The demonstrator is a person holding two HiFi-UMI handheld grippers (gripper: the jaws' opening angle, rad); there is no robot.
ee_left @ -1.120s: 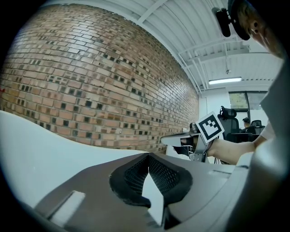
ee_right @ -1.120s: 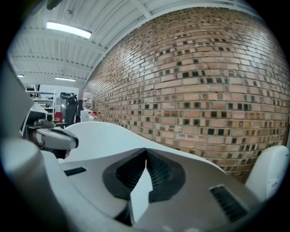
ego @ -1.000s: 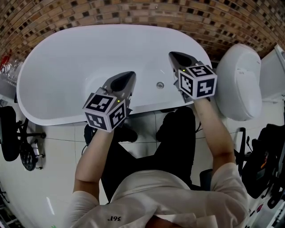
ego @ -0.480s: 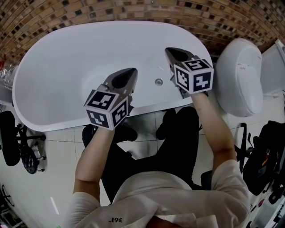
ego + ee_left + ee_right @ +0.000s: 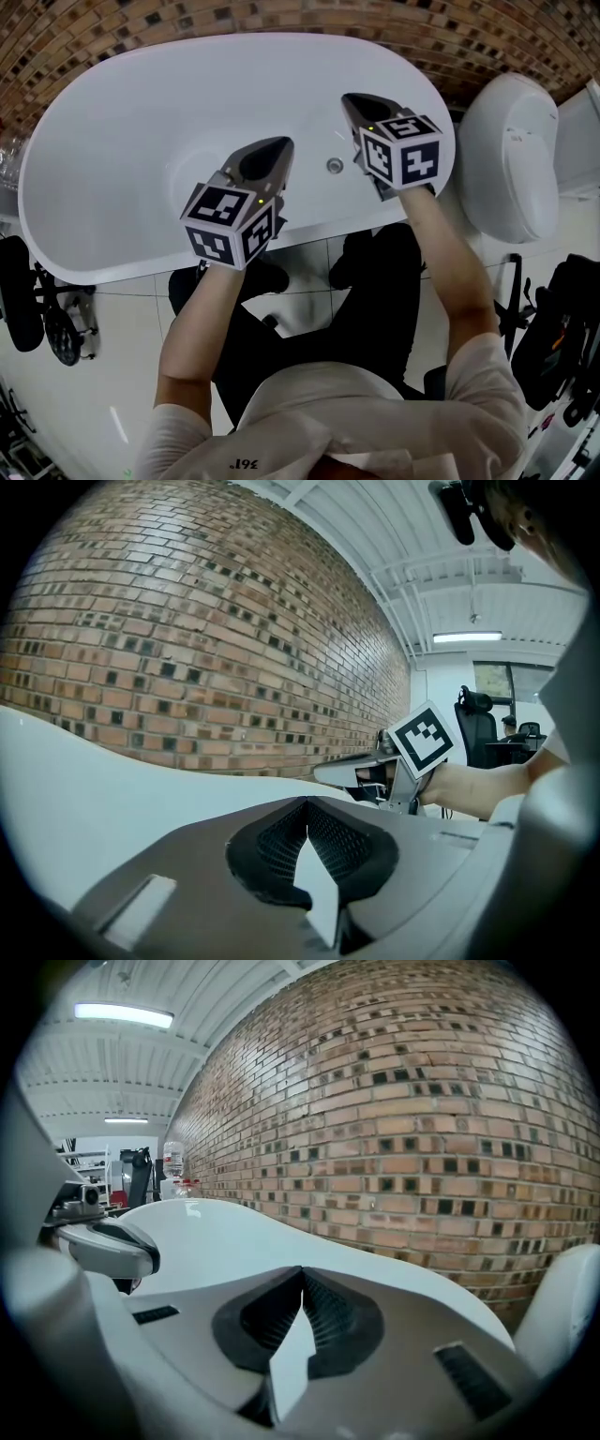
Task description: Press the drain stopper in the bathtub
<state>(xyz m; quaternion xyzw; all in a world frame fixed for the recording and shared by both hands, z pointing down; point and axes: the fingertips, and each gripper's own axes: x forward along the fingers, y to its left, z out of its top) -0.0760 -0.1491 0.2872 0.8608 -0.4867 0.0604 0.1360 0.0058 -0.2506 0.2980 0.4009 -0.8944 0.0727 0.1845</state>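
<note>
The drain stopper [image 5: 335, 165] lies untouched in the bathtub [image 5: 141, 112] between the left hand-held gripper [image 5: 279, 148] and right hand-held gripper [image 5: 350, 99], both brought slightly forward, closed and empty, so pressing seems near.

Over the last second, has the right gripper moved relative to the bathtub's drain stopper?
Yes, slightly: in the head view the right gripper has drifted left, toward the small round metal drain stopper in the white bathtub.

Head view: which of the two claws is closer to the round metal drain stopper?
The right claw, on the toilet's side: the drain stopper shows right beside it, while the left claw sits visibly farther from it.
</note>
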